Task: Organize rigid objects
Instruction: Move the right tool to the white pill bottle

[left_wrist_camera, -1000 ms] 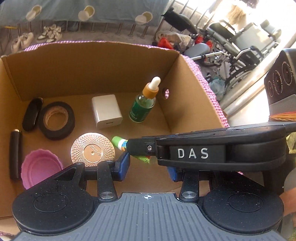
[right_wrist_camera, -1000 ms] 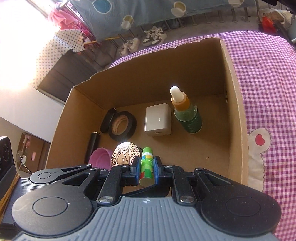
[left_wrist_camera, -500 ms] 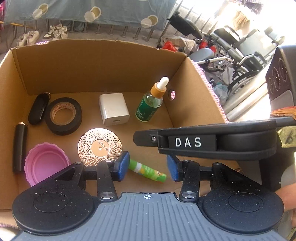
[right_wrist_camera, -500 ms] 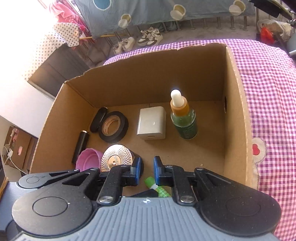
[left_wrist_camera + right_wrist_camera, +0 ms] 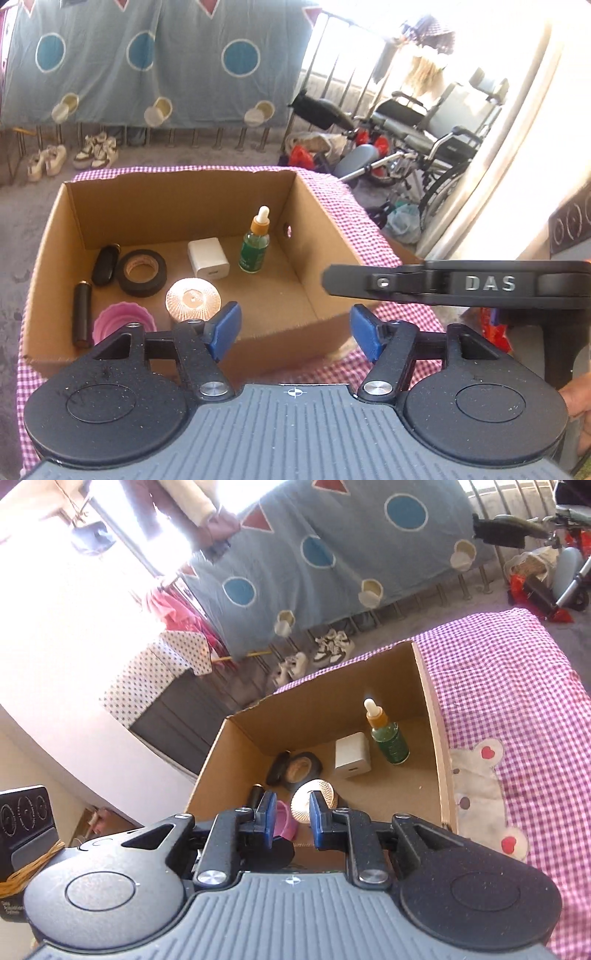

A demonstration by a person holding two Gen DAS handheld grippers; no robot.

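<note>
From the left wrist camera, the left gripper [image 5: 295, 328] hangs at lower centre with its blue pads [image 5: 226, 326] wide apart and nothing between them, the jaws having just been opening. Beyond it the cardboard box [image 5: 321, 240] sits on a pink checked cloth [image 5: 354, 206], holding a dropper bottle [image 5: 255, 247], white charger [image 5: 207, 257], tape roll [image 5: 141, 272], shiny round lid [image 5: 192, 300], black tube [image 5: 82, 314] and a pink cup [image 5: 123, 325] partly cut off by the gripper body. The box's near wall hides the floor closest to the camera. From the right wrist camera, the right gripper [image 5: 291, 821] shows a narrow gap, also just opening, seemingly empty; the tape there is blurred, the cup mostly hidden.
</note>
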